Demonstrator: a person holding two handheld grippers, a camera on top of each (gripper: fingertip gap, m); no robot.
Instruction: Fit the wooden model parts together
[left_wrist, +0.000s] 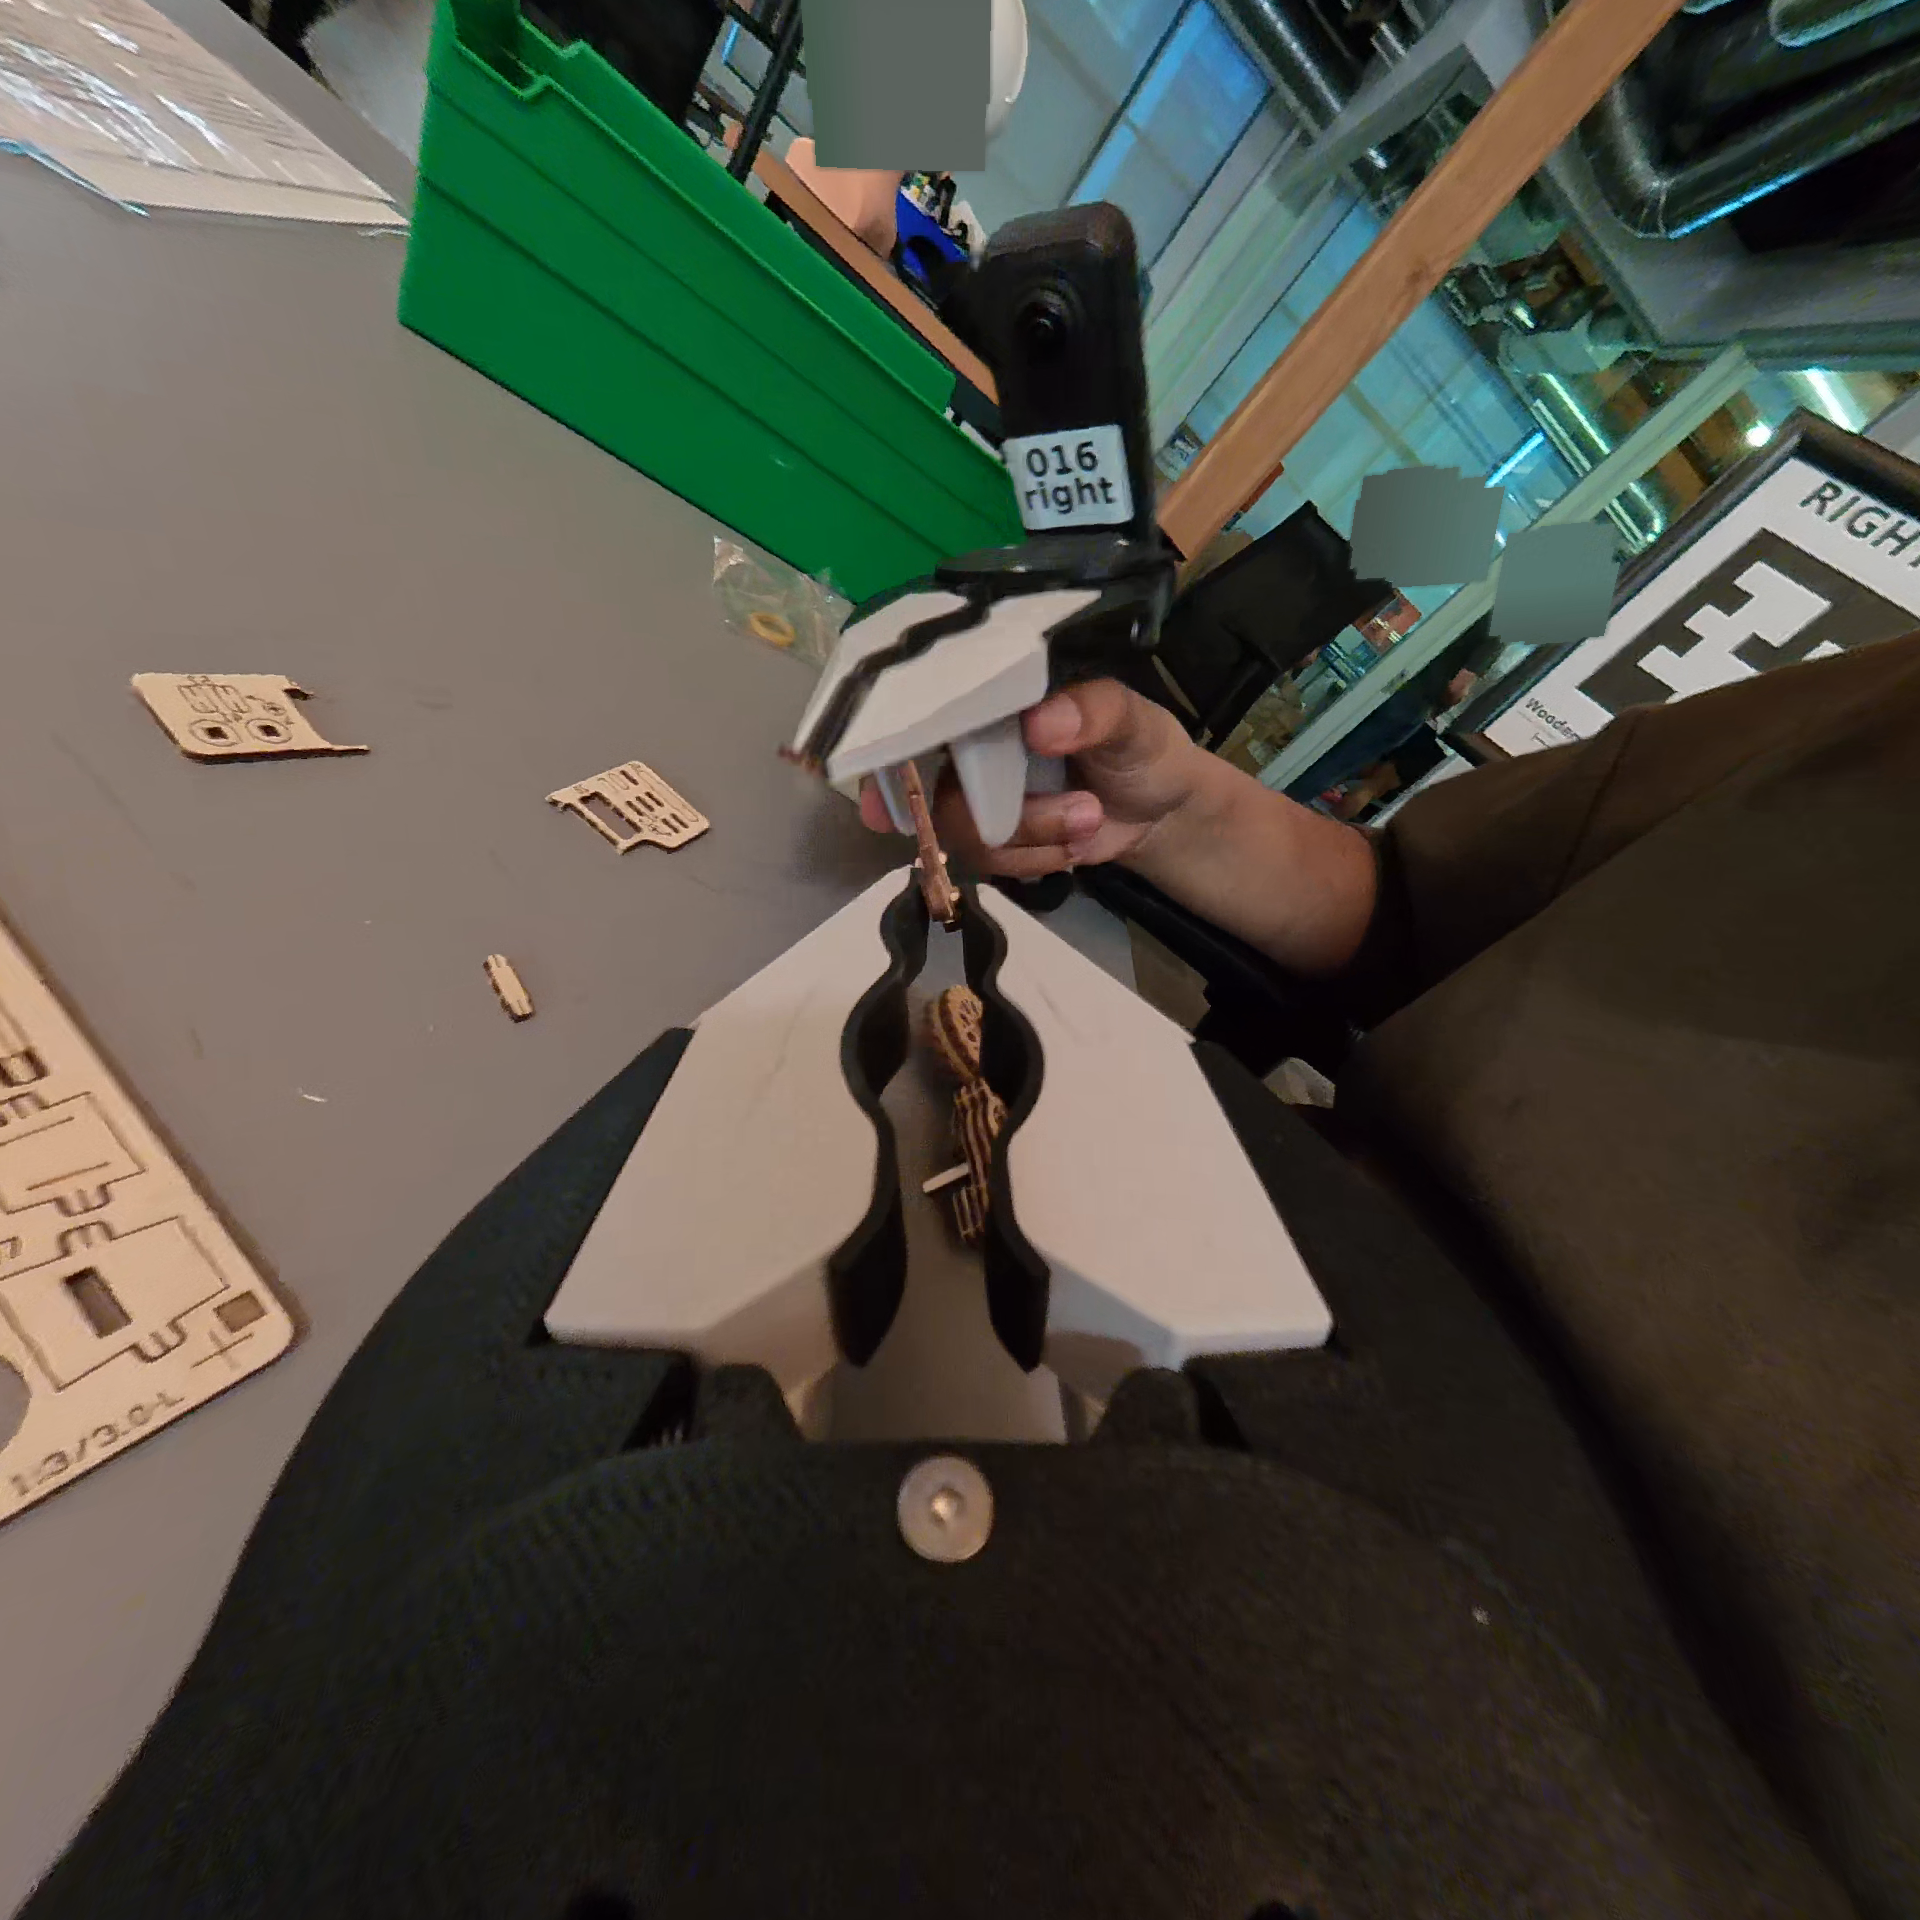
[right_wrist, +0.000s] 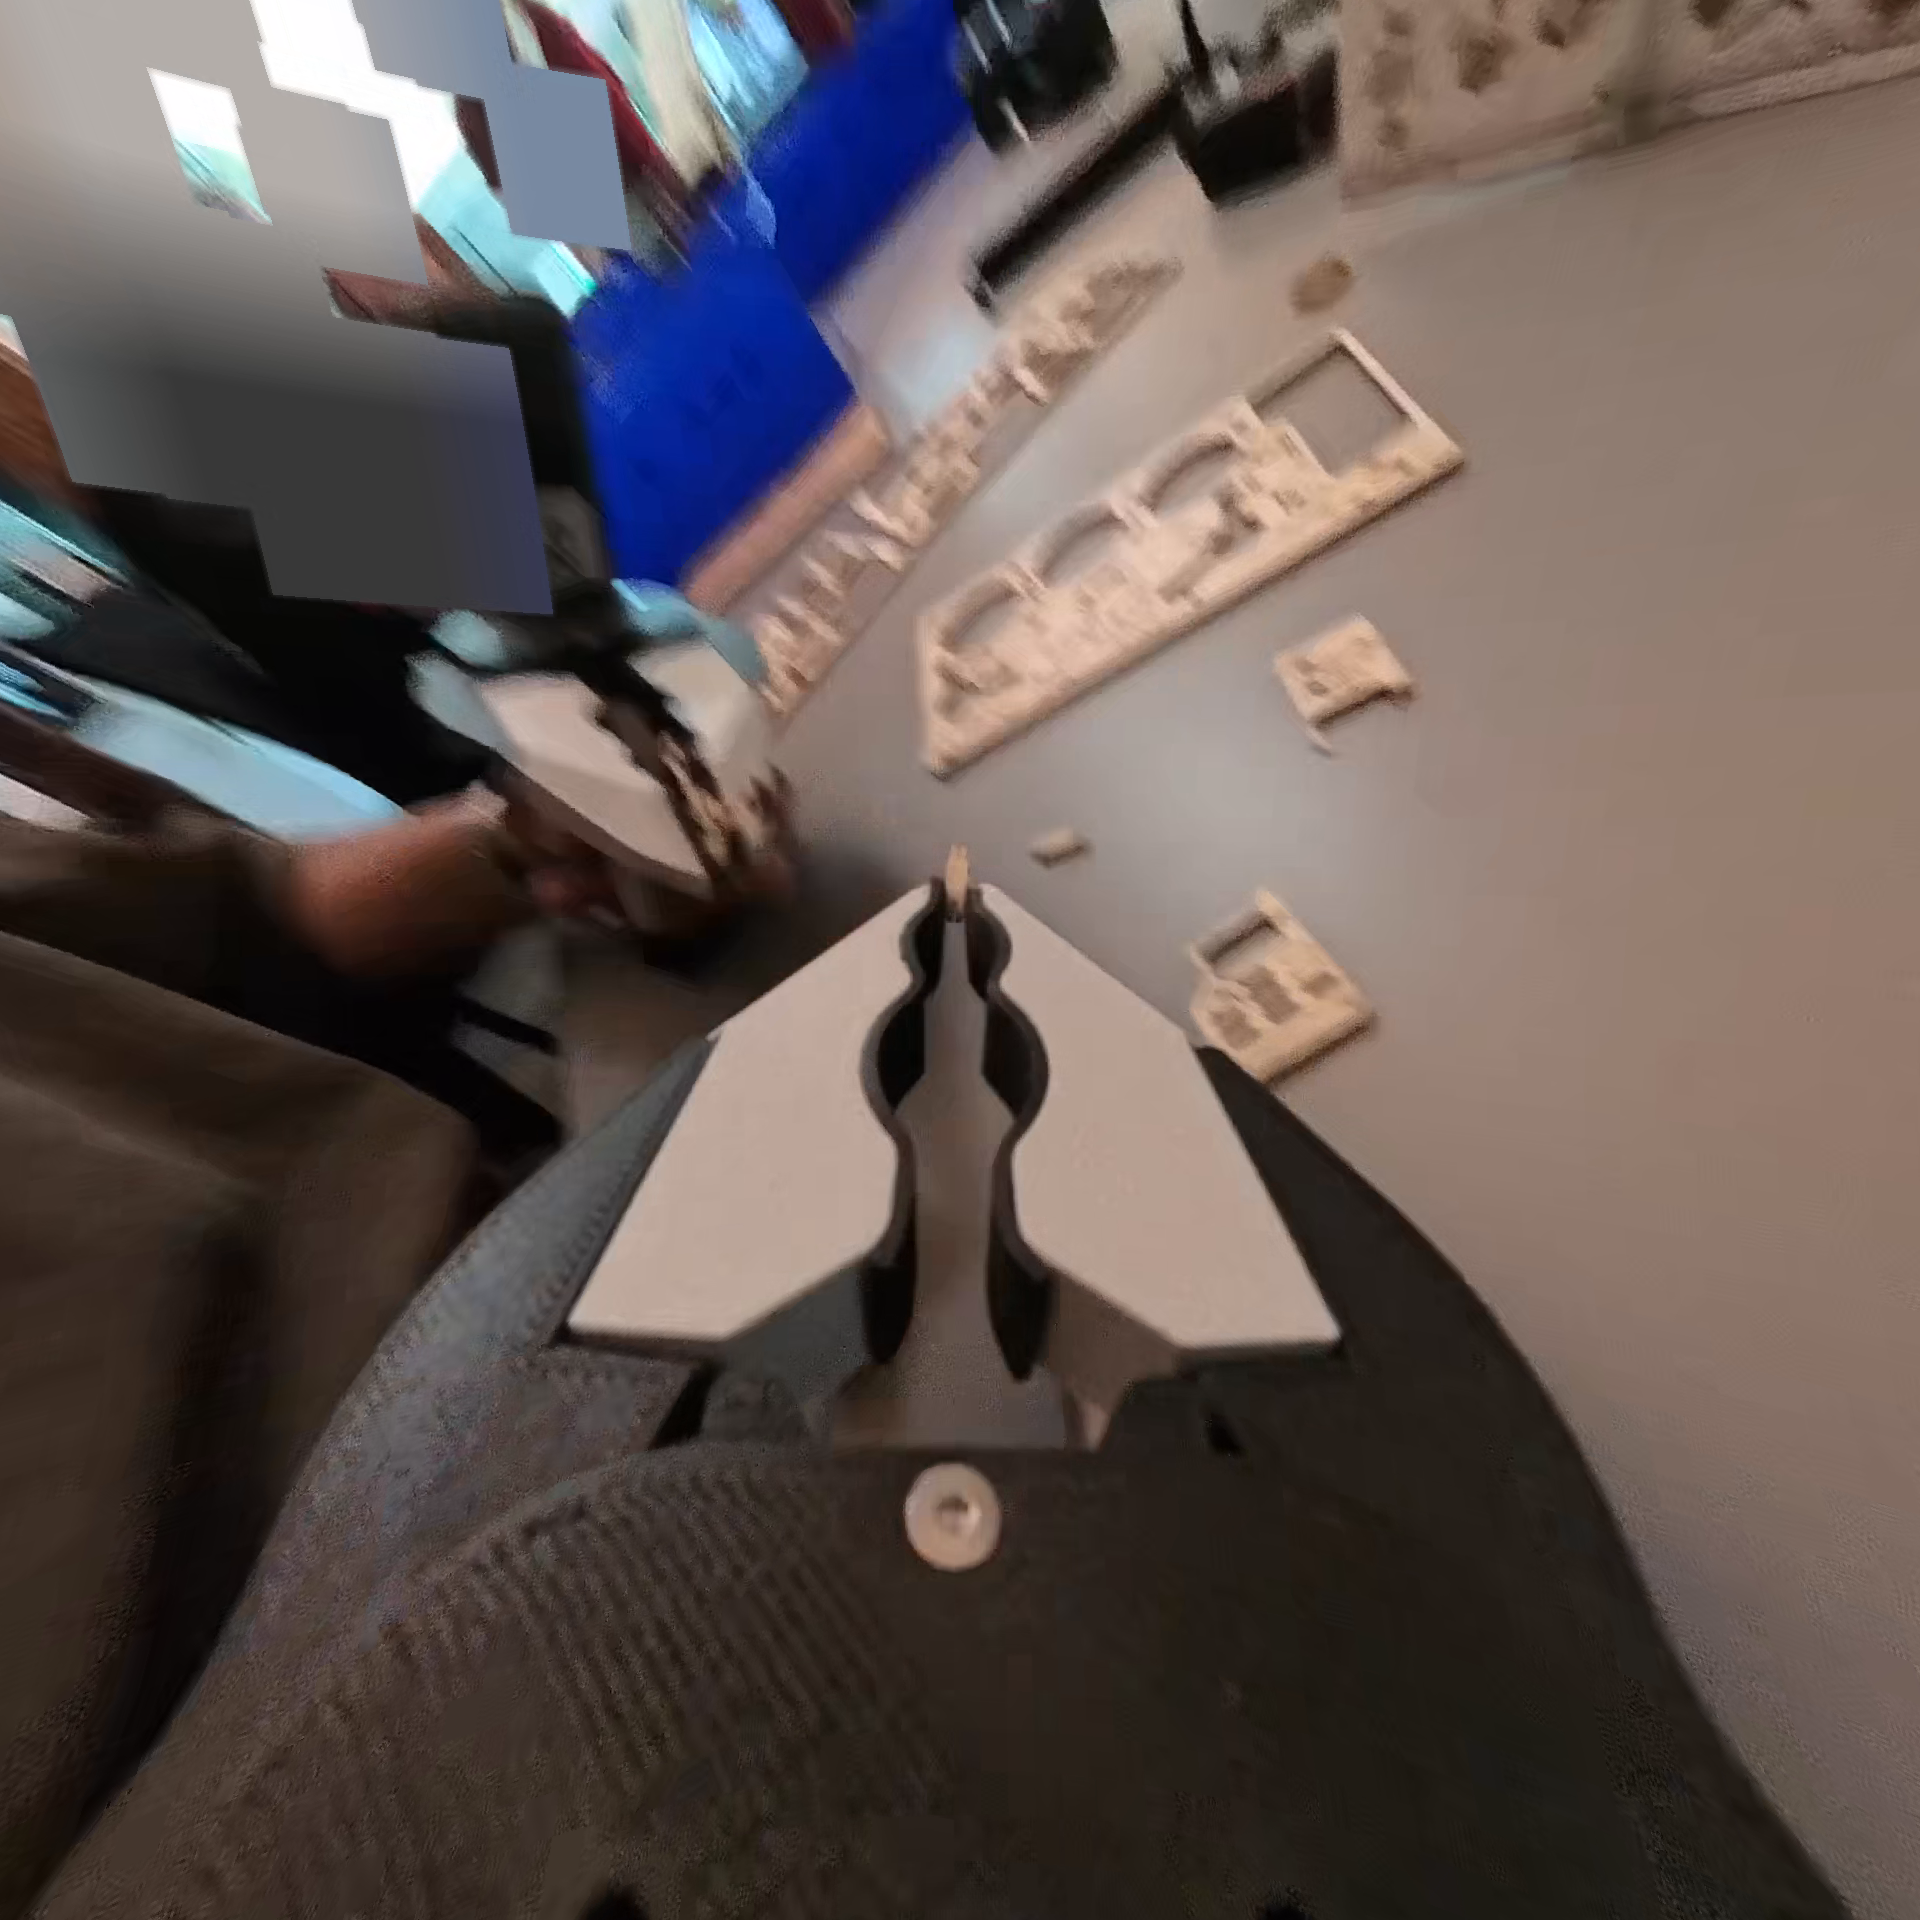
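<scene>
Between the grey fingers (left_wrist: 1091, 1091) of the left gripper (left_wrist: 940, 896), close under the left wrist camera, shows a small wooden assembly (left_wrist: 968, 1107) with a spoked wheel – whether it is held there or lies below the gap cannot be told. At the tips the fingers stand narrow, closed on a thin wooden piece (left_wrist: 940, 883). That piece meets a wooden strip (left_wrist: 920, 816) hanging down from the right gripper (left_wrist: 902, 798), which is held in a person's hand (left_wrist: 1091, 790) just beyond and points back toward the camera; its fingers are pinched on the strip.

On the grey desk (left_wrist: 364, 540) to the left lie two loose punched-out wooden panels (left_wrist: 241, 715), a tiny wooden peg (left_wrist: 508, 987) and a large part sheet (left_wrist: 104, 1268) at the frame's edge. A green bin (left_wrist: 644, 343) stands farther back, a clear plastic bag (left_wrist: 764, 613) beside it.

The right wrist view is blurred. Its own fingers (right_wrist: 758, 1122) are nearly together, gripping a thin wooden part edge-on at the tips (right_wrist: 956, 873). The left gripper shows smeared at left (right_wrist: 727, 831). Long wooden part frames (right_wrist: 1174, 561) and small loose pieces lie on the desk – detail cannot be made out.
</scene>
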